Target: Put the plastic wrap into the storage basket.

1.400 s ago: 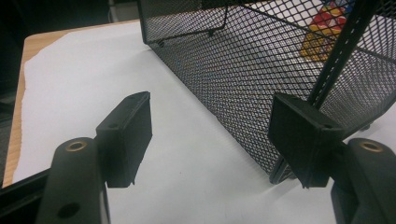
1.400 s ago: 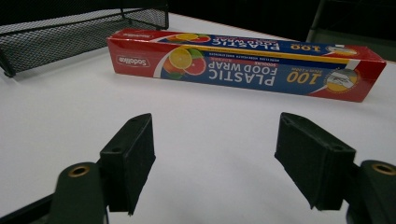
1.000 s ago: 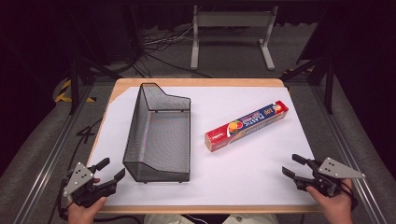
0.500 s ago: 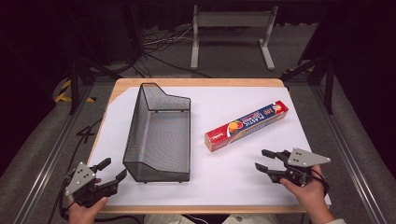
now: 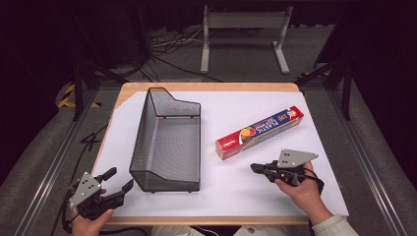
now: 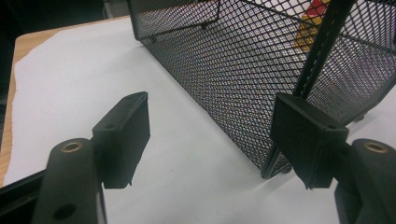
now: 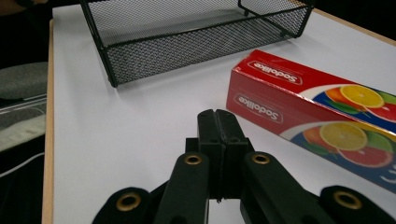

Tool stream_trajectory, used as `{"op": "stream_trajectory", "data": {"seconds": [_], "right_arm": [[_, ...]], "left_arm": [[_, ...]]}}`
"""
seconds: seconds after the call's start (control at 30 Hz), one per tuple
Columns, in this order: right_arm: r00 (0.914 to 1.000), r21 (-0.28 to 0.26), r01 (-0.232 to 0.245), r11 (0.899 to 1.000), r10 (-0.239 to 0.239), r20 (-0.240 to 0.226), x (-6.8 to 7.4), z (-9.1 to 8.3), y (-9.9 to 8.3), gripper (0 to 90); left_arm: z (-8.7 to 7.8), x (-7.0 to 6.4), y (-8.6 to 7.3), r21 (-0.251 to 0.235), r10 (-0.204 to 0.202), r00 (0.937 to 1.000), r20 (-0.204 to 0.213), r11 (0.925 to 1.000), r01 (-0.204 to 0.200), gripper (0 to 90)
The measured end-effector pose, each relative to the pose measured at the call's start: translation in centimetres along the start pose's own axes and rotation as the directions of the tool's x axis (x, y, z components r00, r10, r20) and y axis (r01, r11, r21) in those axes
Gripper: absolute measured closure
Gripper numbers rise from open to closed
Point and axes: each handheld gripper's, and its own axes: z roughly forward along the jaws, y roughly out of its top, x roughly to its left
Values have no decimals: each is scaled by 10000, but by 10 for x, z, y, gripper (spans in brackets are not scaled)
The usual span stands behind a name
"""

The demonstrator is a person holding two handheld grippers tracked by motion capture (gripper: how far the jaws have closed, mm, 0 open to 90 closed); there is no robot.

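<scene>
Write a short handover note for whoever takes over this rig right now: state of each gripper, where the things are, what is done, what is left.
Left gripper: open, holding nothing, at the table's near left corner beside the mesh basket.
Right gripper: jaws shut together, holding nothing, just short of the near end of the plastic wrap box.
Things: the box lies flat on the white sheet, right of the basket and apart from it; nothing lies in the basket.
Done: nothing gripped or placed yet.
Left: probably open the right gripper, take the box and, as it seems, set it in the basket.
</scene>
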Motion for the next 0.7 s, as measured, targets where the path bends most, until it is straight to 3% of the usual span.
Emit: {"op": "stream_trajectory", "data": {"seconds": [0.33,0.7], "right_arm": [[9987,-174,-122,9998,113,-494,-3,21,12,900],[9978,1127,153,9935,-79,-665,-15,69,21,900]], "left_arm": [[1,1,1,-7,51,10000,4,10000,-51,294],[1,-1,2,-42,148,9999,-81,9999,-149,296]]}}
